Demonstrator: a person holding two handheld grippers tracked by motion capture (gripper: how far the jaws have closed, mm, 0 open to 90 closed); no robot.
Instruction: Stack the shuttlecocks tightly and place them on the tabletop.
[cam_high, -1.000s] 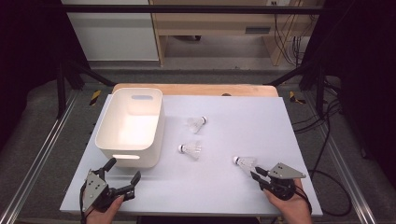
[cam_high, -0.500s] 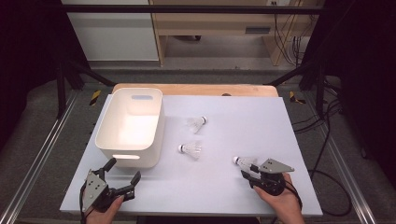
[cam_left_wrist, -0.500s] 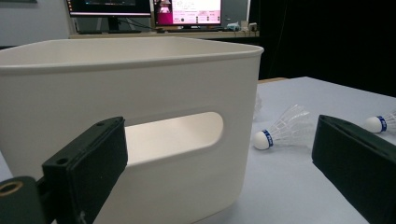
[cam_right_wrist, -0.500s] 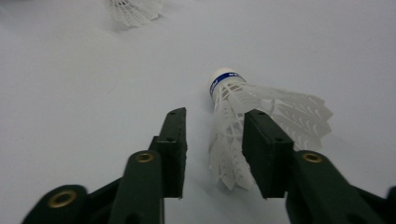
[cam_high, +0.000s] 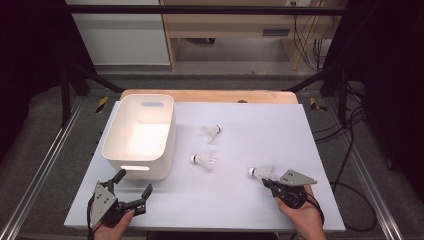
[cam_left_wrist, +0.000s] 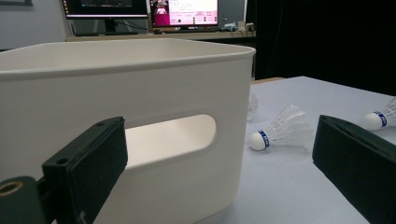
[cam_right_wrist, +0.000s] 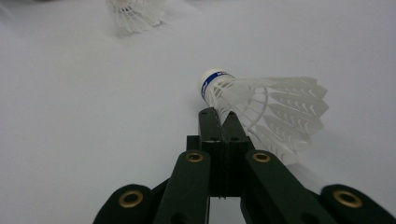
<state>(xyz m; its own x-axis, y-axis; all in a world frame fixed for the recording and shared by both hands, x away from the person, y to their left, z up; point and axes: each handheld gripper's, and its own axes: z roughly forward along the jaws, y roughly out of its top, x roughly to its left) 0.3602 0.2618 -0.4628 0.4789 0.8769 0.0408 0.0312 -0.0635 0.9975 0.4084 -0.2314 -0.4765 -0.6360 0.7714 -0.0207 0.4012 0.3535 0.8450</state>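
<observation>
At about 7 o'clock on the tabletop (cam_high: 240, 200) our left hand-held gripper (cam_high: 134, 184) rests with its jaws spread wide and nothing between them, pointing at the near wall of the white bin (cam_high: 137, 131), which stands at 10 o'clock. Near the centre lie two loose shuttlecocks, one at (cam_high: 204, 160) and another farther off at (cam_high: 211, 132). At 5 o'clock our right hand-held gripper (cam_right_wrist: 219, 116) has just pinched its jaws together on the third shuttlecock (cam_right_wrist: 266, 109); a second ago they stood apart around it. In the right gripper view the tips meet on the lower edge of the feather skirt just behind the white cork, and the shuttlecock lies on its side, low over the tabletop. We judge the grasp made, so lifting it and carrying it toward the bin at 10 o'clock looks like the next step.
</observation>
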